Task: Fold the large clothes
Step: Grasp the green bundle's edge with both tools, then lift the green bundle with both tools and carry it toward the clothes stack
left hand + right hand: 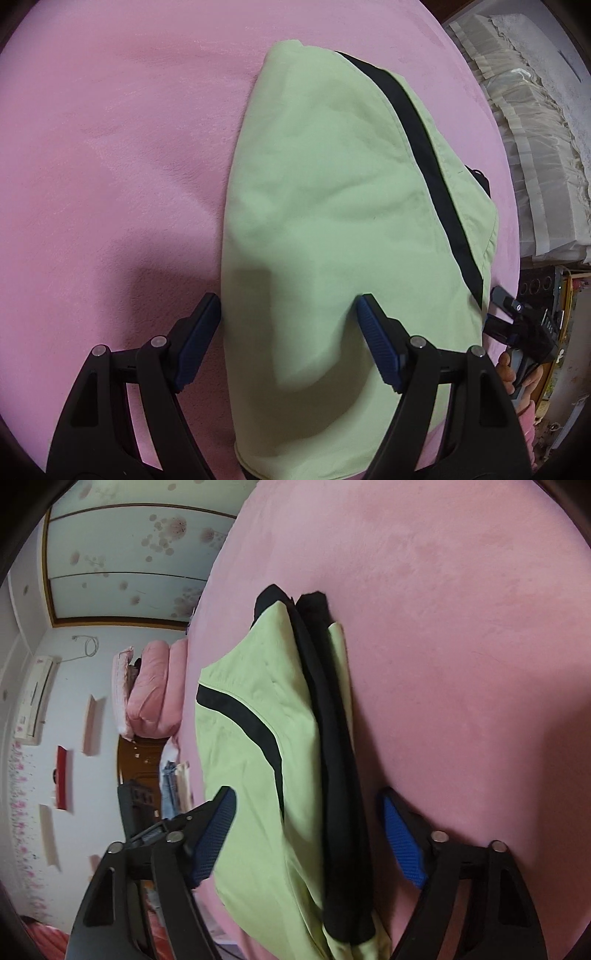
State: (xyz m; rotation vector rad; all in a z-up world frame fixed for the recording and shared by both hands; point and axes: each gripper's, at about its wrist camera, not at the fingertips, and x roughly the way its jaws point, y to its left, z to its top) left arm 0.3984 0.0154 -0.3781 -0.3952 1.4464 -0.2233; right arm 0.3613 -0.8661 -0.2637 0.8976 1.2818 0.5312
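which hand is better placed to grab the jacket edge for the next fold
Probably the left. The left hand-held gripper is open with the green jacket's side edge between its fingers. The right hand-held gripper, also open, straddles the bulkier black folded part.

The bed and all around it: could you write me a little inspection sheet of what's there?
Surface: pink bedspread, smooth.
Job's things: light green garment with black stripe, partly folded, lying flat; black layers show at one edge in the right wrist view.
Clutter: nothing seen on the bed near the garment.
Grippers: left gripper open over the garment's edge; right gripper open, garment between its fingers, pads not pressing.
Cables: yellow cable off the bed.
Surroundings: pink bedding stack, air conditioner, wardrobe doors.
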